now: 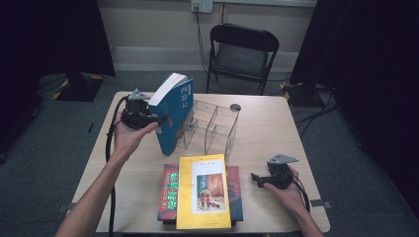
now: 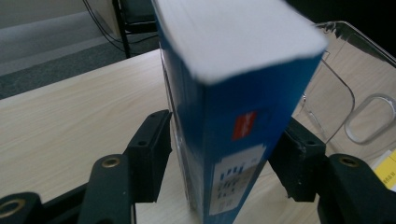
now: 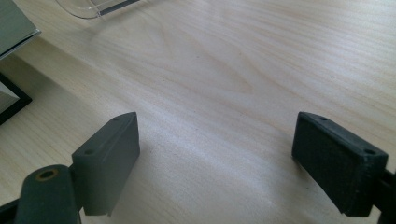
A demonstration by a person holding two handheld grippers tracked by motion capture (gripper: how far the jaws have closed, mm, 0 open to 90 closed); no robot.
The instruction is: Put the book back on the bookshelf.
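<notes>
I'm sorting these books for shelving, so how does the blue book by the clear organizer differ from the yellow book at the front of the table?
The blue book stands tilted on its edge against the clear organizer, while the yellow book lies flat on a stack. The blue book sits between the jaws of the left gripper; the yellow book is untouched. The blue one looks thicker. Both are paperbacks on the same wooden table.

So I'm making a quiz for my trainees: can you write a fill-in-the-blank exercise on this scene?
1. The left gripper has a ____ book between its jaws.
2. The clear acrylic organizer stands just to the ____ of that book in the high view.
3. The top book of the flat stack has a ____ cover.
4. The right gripper holds ____.

Missing words: blue; right; yellow; nothing
</notes>
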